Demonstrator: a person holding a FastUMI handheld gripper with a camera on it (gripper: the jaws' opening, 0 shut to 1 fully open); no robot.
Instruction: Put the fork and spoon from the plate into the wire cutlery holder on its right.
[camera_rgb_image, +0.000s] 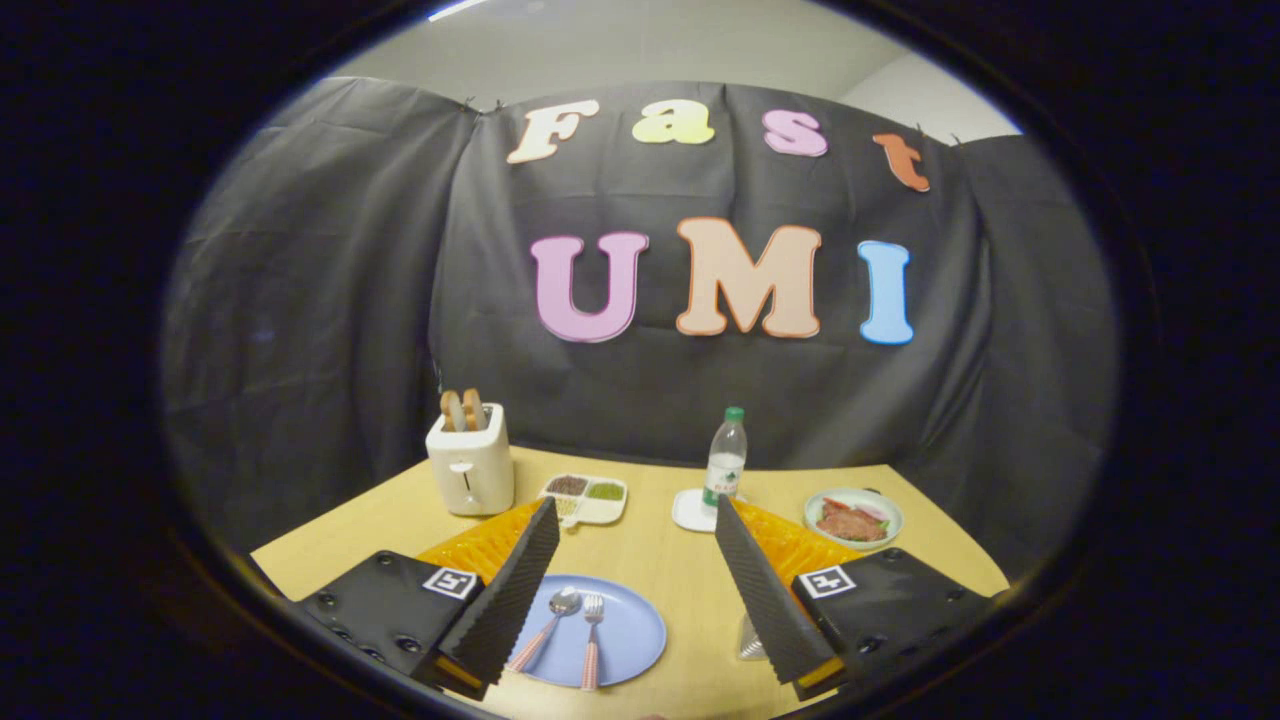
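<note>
The gripper is wide open and holds nothing. The spoon and fork lie side by side on the blue plate, between the fingers. I think the first pick-up has not started; next the gripper must come down on one handle. The wire holder is mostly hidden behind the right finger.

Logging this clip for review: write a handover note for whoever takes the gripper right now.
Gripper: fingers open wide, holding nothing, above the table.
Spoon and fork lie side by side on the blue plate, between the fingers.
Wire cutlery holder: right of the plate, mostly hidden behind the right finger.
Done: nothing.
Left: move both fork and spoon into the holder.
</note>
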